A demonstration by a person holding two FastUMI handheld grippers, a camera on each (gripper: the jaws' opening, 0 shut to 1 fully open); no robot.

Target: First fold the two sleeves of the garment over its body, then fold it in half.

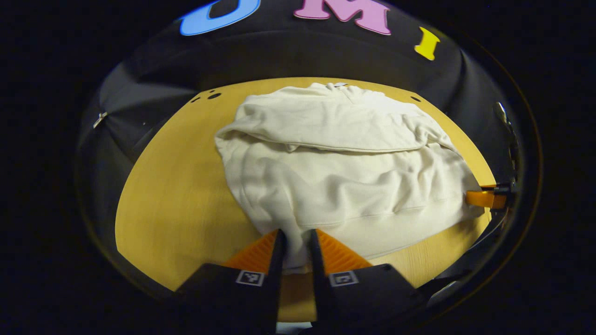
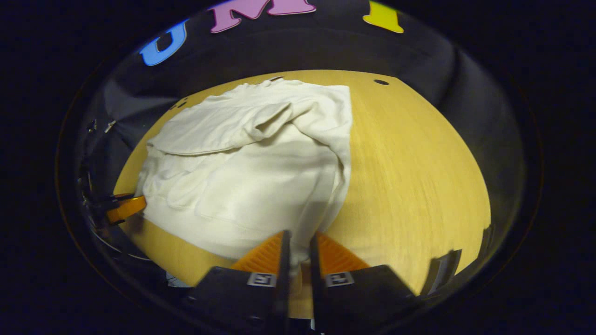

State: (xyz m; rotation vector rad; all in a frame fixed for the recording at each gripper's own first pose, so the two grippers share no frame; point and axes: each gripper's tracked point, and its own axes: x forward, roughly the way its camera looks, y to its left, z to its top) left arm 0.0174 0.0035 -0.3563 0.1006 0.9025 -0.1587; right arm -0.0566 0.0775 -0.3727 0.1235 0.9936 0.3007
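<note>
Pinching the soft cream sweater (image 1: 344, 167) at its ribbed hem, the left gripper (image 1: 295, 237) and right gripper (image 2: 298, 239) each squeezed wrinkled cloth near the wooden tabletop's (image 2: 409, 167) front edge.

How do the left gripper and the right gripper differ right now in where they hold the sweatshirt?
The left gripper pinches the sweatshirt at one bottom corner; the right gripper pinches the opposite bottom corner. Beside the left gripper, the bare table lies on its left; beside the right gripper, on its right. Both are closed on the cloth's hem edge, low over the table, with both sleeves already folded over the body.
</note>
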